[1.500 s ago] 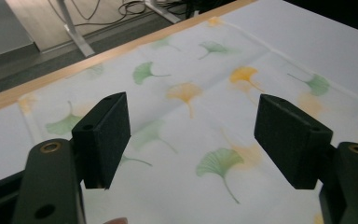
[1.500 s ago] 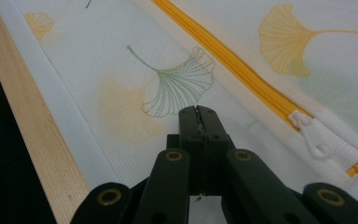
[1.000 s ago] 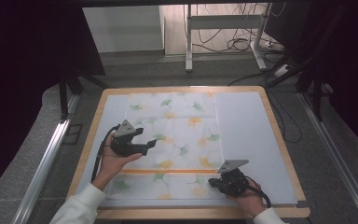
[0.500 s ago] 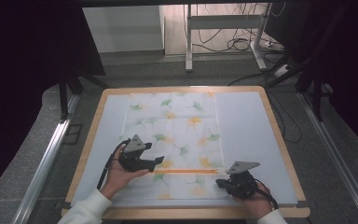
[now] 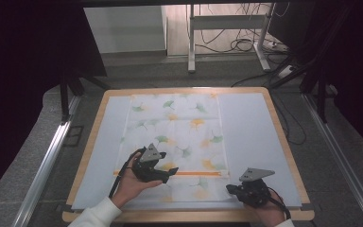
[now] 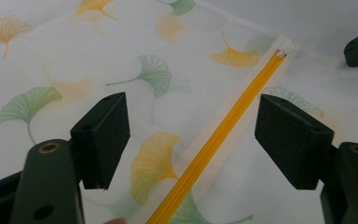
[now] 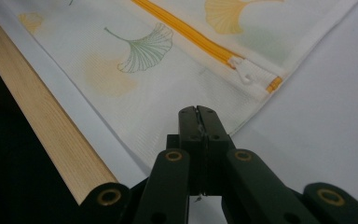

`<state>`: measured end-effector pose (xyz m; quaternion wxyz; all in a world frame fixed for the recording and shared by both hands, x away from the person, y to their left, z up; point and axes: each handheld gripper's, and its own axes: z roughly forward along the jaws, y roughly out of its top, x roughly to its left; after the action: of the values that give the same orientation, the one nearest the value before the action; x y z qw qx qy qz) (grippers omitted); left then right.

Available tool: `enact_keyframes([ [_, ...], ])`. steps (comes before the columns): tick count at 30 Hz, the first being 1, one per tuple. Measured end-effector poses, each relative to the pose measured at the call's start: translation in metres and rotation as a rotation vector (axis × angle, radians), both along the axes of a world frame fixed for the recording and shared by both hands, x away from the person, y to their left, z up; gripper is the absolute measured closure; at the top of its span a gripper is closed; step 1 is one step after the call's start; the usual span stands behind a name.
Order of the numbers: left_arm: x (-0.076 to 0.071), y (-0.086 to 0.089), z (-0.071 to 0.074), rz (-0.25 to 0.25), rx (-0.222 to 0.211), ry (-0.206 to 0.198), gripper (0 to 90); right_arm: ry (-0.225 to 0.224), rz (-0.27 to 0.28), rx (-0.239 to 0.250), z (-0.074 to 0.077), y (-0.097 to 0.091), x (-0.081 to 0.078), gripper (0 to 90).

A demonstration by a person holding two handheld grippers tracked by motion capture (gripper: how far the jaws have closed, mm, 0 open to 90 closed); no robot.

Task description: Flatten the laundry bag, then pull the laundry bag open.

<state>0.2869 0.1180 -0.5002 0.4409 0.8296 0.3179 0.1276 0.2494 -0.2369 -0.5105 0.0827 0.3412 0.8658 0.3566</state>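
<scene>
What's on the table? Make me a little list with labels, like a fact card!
Main thing: a white mesh bag with ginkgo leaf print, lying flat
Zipper: orange zipper across the bag near the person's side; its white pull sits at the end by the right gripper
Surface: pale mat on a wooden-edged table
Left gripper: jaws open, straddling the zipper line above the bag
Right gripper: jaws shut, at the bag's near corner; whether cloth is pinched cannot be told
</scene>
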Motion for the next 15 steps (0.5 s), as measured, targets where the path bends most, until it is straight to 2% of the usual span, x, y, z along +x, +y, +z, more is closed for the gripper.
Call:
enact_keyframes([
  [3, -0.001, -0.004, 0.003, -0.010, -0.004, -0.011, 26.4, 0.001, -0.007, -0.004, 0.000, -0.001, -0.001, 89.0],
  [15, 0.008, -0.033, 0.006, -0.058, 0.008, -0.001, 26.7, 0.005, -0.013, -0.025, -0.003, 0.002, -0.001, 88.8],
])
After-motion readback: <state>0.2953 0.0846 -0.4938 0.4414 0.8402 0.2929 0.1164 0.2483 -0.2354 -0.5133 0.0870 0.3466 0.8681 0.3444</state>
